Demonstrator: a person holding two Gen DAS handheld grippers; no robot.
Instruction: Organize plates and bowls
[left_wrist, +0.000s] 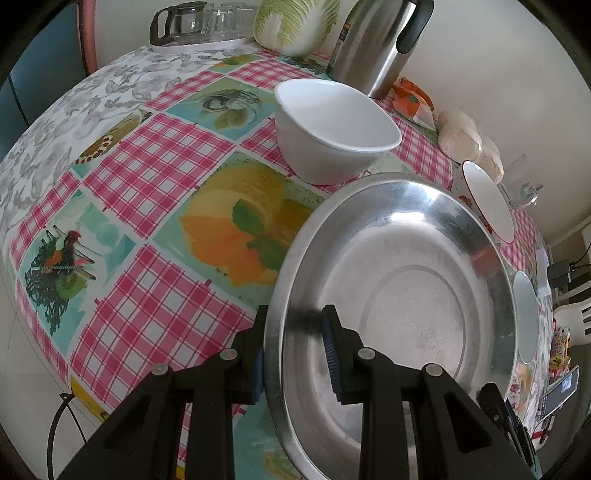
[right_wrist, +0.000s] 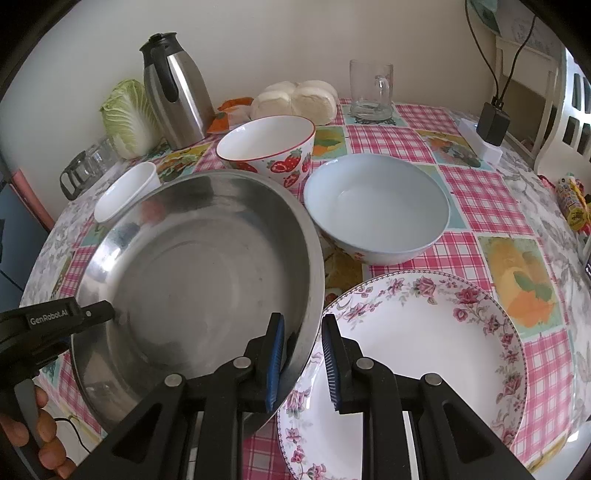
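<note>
L gripper: jaws narrowly spread, straddling the left rim of the steel basin, one pad outside the wall, one inside; pads look to be pinching the rim.

R gripper: same arrangement on the basin's right rim, left pad inside the wall, right pad outside, above the floral plate; contact of outer pad cannot be told for sure.

Basin sits near the front edge of the table, tilted slightly. Behind it, L to R: small white bowl, strawberry bowl, pale blue bowl. Floral plate at front right edge, partly under basin rim.

Writing: "GenRobot.AI" on L gripper body in right wrist view. Label on thermos unreadable.
</note>
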